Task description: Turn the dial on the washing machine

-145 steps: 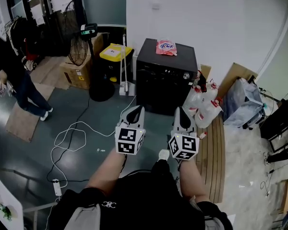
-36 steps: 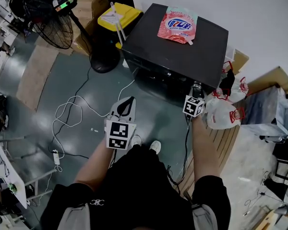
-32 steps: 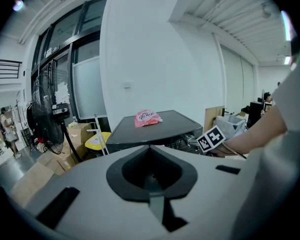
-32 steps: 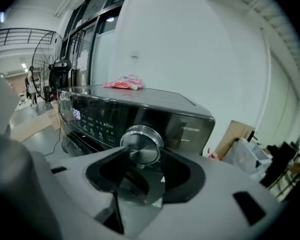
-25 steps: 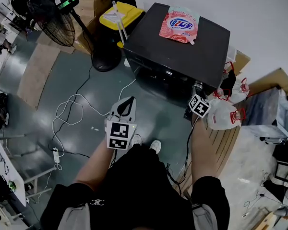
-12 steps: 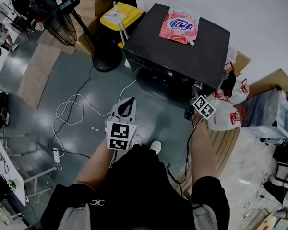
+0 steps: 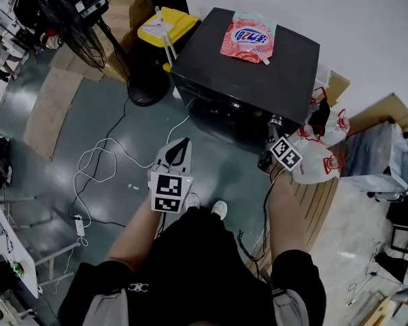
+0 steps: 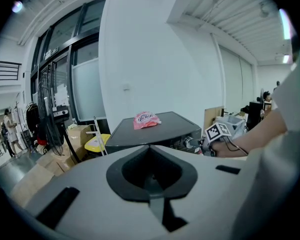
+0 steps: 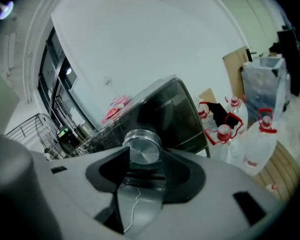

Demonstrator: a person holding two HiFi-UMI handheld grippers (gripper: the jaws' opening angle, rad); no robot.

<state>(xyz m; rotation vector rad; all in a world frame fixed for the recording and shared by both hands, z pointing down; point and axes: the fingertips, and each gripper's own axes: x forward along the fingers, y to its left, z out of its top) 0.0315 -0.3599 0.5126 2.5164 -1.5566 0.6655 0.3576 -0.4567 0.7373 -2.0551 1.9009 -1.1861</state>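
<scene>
You stand on a grey floor (image 7: 75,121) in a workshop with a white wall (image 7: 367,19) ahead of you. A black washing machine (image 7: 258,80) sits against that wall, and a pink detergent pouch (image 7: 247,39) lies flat on its lid. To the machine's left are a yellow-lidded bin (image 7: 166,27) and a standing fan (image 7: 81,39). On its right, clear plastic jugs with red caps (image 7: 316,163) crowd together beside a strip of wooden boards (image 7: 313,209). A white cable (image 7: 98,161) loops over the floor in front of your left foot.

The silver dial (image 9: 143,146) sits at the right end of the machine's front panel. Your right tongs (image 7: 276,129) are up against that panel and clamped on the dial, with one jaw on each side of its rim, and the whole tool is rolled to one side.

Your left tongs (image 7: 182,147) hang over the floor, well short of the machine. Their jaws are drawn together with nothing between them.
</scene>
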